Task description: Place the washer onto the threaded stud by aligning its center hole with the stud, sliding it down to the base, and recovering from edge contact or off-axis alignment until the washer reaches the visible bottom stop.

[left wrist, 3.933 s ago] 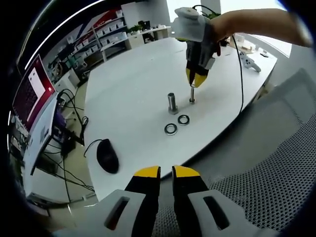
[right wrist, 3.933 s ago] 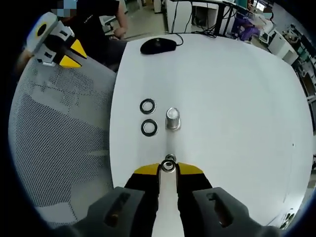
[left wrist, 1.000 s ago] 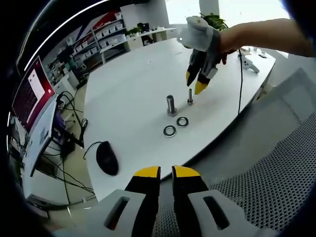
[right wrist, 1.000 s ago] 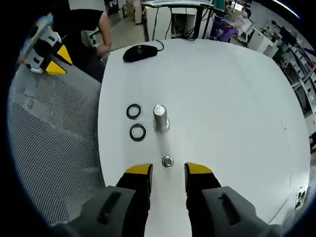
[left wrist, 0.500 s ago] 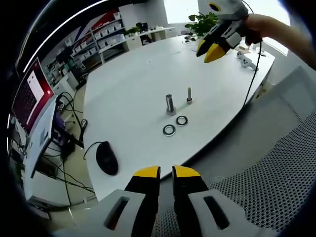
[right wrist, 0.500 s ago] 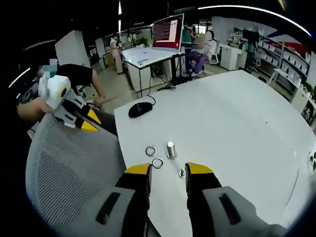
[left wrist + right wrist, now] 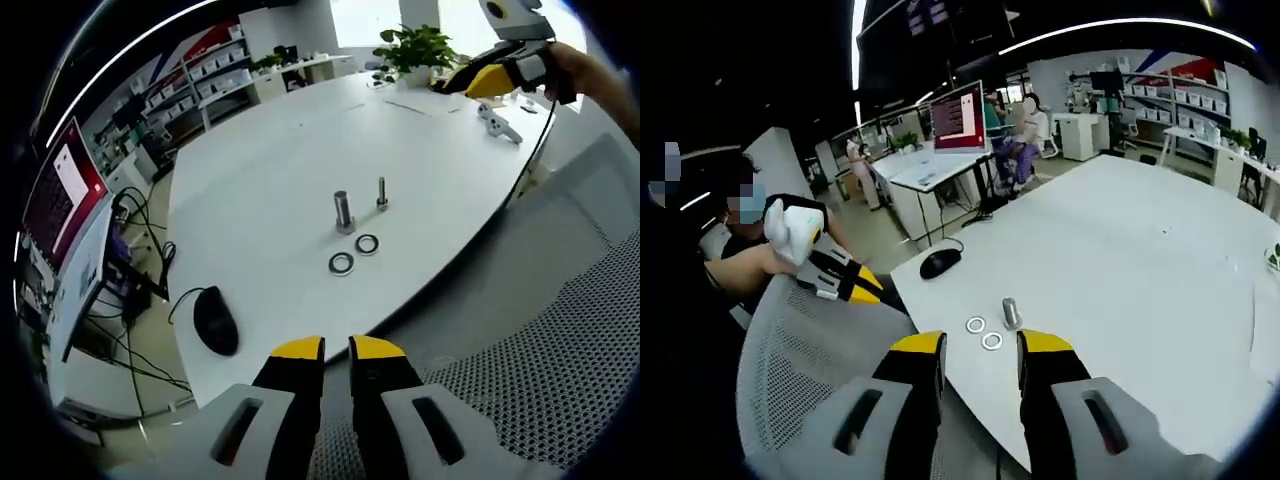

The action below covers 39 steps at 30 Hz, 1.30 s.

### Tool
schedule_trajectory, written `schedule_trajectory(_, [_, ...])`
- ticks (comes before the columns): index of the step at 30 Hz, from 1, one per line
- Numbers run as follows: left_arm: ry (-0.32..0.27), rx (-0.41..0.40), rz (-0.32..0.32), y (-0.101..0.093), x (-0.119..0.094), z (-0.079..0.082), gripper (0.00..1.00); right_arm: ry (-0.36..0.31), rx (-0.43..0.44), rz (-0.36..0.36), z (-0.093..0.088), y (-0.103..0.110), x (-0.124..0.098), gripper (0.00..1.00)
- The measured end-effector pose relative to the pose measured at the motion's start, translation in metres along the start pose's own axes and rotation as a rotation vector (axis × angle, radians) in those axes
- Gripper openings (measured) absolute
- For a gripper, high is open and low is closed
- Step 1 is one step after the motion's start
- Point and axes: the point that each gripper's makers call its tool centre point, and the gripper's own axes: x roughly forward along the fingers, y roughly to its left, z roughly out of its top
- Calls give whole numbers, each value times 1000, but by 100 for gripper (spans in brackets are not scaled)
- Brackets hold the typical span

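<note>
A thin threaded stud (image 7: 382, 193) stands upright mid-table in the left gripper view, its foot slightly wider; whether that is a washer is too small to tell. Beside it is a thicker metal cylinder (image 7: 343, 212) (image 7: 1011, 313). Two loose washers (image 7: 342, 264) (image 7: 367, 243) lie flat in front of it, and the right gripper view shows these washers (image 7: 975, 325) (image 7: 992, 341) too. My right gripper (image 7: 980, 350) is open and holds nothing, high and far back from the table; the right gripper (image 7: 480, 82) also appears top right in the left gripper view. My left gripper (image 7: 337, 350) is shut over the chair; a person holds this left gripper (image 7: 845, 282).
A black mouse (image 7: 216, 320) (image 7: 939, 263) with its cable lies near the table edge. A grey mesh chair (image 7: 540, 350) (image 7: 800, 370) stands between the table and both grippers. A red-screen monitor (image 7: 960, 115) and desks stand beyond. A white tool (image 7: 497, 122) lies at the table's far end.
My open right gripper has pulled up and far back from the stud, so the table looks smaller in its view. The left gripper has stayed still.
</note>
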Motion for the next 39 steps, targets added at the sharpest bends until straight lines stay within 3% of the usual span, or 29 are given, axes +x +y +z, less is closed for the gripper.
schedule_trajectory(11, [-10,-5,7,1,-1,1,7,5,-4,0,-21,29,-5,30])
schedule_trajectory(17, [-16,-11,16,2,-2,2,7,26,16,-3,-34,33,-1,30])
schedule_trajectory(39, [-12,-6,18,2,-2,1,7,32,41,8,-47,34,0,30])
